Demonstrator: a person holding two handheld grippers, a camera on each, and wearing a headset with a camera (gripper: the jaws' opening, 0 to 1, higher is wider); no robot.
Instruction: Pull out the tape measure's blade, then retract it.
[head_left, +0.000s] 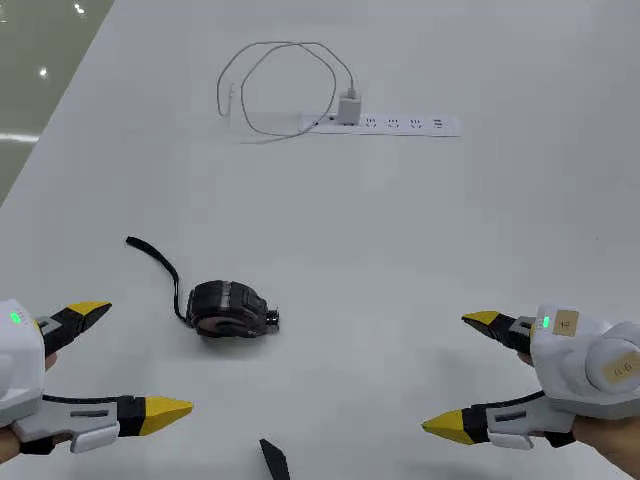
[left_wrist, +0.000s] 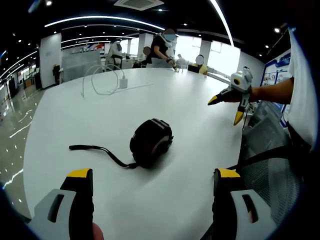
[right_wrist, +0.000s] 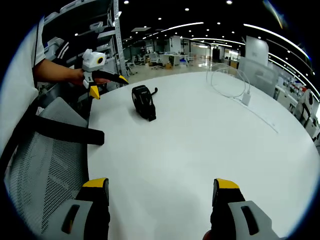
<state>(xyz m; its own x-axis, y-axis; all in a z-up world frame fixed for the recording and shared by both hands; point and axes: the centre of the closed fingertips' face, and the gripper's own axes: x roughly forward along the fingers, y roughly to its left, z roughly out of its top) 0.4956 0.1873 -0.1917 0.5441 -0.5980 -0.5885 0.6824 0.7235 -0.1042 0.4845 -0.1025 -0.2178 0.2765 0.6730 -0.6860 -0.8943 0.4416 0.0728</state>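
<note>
A black tape measure (head_left: 226, 308) lies on the white table (head_left: 400, 230) with its black wrist strap (head_left: 158, 264) trailing to the left. The blade is wound in. My left gripper (head_left: 130, 360) stands open at the lower left, a short way in front of the tape measure (left_wrist: 151, 142), nothing between its yellow-tipped fingers. My right gripper (head_left: 462, 372) stands open at the lower right, well clear of the tape measure (right_wrist: 144, 102). Each gripper shows in the other's view: the right gripper (left_wrist: 226, 108) and the left gripper (right_wrist: 108, 85).
A white power strip (head_left: 385, 123) with a plugged charger and a looped white cable (head_left: 280, 88) lies at the far side of the table. A mesh office chair (right_wrist: 45, 165) stands at the near edge. Several people stand at the table's far end (left_wrist: 165, 47).
</note>
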